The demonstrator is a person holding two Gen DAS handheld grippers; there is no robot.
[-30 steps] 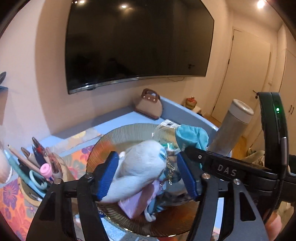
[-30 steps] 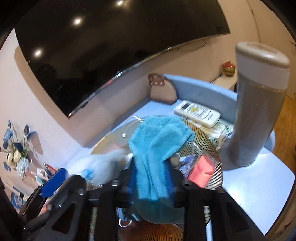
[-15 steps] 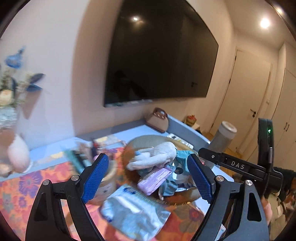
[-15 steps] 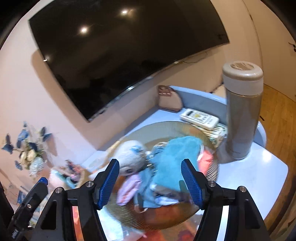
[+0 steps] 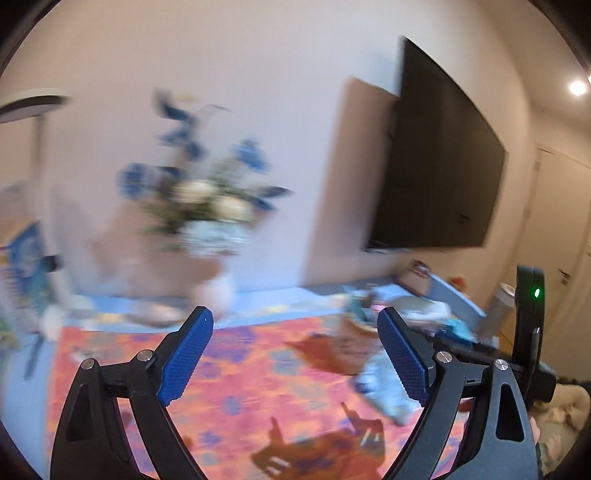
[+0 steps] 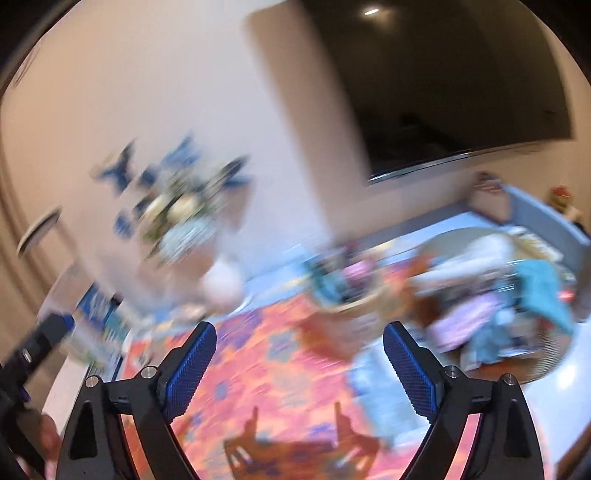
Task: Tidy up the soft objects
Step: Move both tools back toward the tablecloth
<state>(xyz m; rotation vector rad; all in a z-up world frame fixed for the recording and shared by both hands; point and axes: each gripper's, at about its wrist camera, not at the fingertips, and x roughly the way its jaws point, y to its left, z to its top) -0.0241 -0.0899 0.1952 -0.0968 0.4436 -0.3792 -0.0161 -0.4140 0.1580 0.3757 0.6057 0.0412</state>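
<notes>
Light: warm and fairly bright indoors; a ceiling spot (image 5: 577, 87) glows at the upper right of the left view.
Glare: a lamp's reflection (image 6: 370, 11) shows on the dark screen (image 6: 443, 92).
Shadows: tong-shaped shadows fall on the orange floral cloth (image 5: 258, 387).
Blur: heavy motion smear over the flowers (image 5: 207, 192) and the pile of soft things (image 6: 498, 295); both tongs stay sharp.
Distortion: fisheye bending, black corners.

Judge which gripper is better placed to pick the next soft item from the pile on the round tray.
Right, probably. Both the left gripper and right gripper are open and empty over the floral cloth, but the tray with the teal towel sits larger and nearer in the right wrist view.
</notes>
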